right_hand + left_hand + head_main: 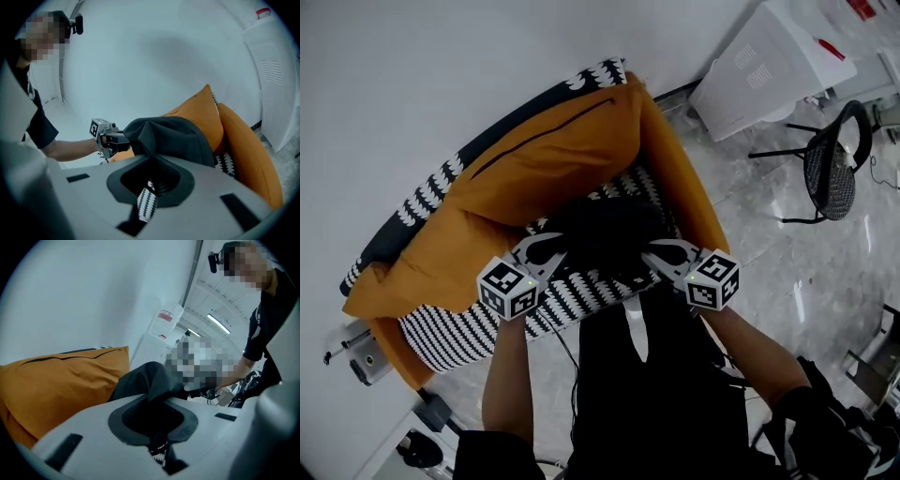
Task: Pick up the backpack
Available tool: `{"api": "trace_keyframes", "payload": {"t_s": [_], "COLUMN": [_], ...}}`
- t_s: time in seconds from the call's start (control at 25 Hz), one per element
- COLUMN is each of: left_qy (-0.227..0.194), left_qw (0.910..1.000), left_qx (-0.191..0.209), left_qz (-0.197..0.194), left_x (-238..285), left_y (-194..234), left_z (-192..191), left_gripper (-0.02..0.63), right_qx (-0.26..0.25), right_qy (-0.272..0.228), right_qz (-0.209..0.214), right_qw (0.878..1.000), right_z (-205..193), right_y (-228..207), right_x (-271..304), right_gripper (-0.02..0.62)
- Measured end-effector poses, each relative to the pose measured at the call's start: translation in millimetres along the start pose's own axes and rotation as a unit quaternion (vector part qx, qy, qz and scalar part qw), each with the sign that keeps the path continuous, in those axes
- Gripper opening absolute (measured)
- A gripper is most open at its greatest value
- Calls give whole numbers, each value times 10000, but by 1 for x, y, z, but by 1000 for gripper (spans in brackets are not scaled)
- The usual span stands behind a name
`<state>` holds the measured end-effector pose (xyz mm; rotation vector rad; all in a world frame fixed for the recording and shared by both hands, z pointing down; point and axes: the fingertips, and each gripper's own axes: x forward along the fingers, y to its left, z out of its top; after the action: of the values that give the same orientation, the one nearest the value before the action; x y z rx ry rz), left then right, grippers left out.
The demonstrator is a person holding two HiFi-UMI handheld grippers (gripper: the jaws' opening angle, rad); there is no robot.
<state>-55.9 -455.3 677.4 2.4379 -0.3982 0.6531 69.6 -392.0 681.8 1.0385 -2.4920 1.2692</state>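
The black backpack [605, 239] hangs just above the seat of an orange armchair [680, 164], held between both grippers. My left gripper [551, 246] is shut on a fold of the backpack's fabric [150, 378] at its left side. From the other side my right gripper [661, 251] is shut on the backpack's cloth [173, 136]. In the right gripper view the left gripper [105, 133] shows beyond the bag, biting its far edge. A big orange cushion [544, 159] leans against the chair's back, behind the bag.
A black-and-white zigzag seat cushion [469, 328] lies under the bag. A white wall runs behind the chair. A black wire chair [830, 164] and a white cabinet [769, 66] stand to the right on the marble floor. Small devices [366, 356] sit at the lower left.
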Motion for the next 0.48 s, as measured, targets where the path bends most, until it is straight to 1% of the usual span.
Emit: {"api": "trace_keyframes", "payload": {"t_s": [0.28, 0.48], "left_qy": [-61, -169], "left_qw": [9999, 9998], "left_qx": [-105, -122], "left_qz": [-10, -62], "left_x": [-6, -3], "left_y": [-11, -23], "left_z": [0, 11], "left_gripper": [44, 43], "right_qx": [-159, -238], "right_qy": [-19, -139], "right_qz": [-78, -174], "right_qw": [9998, 9995], "right_z": [14, 32], "right_y": [6, 4], "right_x": [-10, -25], "right_gripper": [34, 34]}}
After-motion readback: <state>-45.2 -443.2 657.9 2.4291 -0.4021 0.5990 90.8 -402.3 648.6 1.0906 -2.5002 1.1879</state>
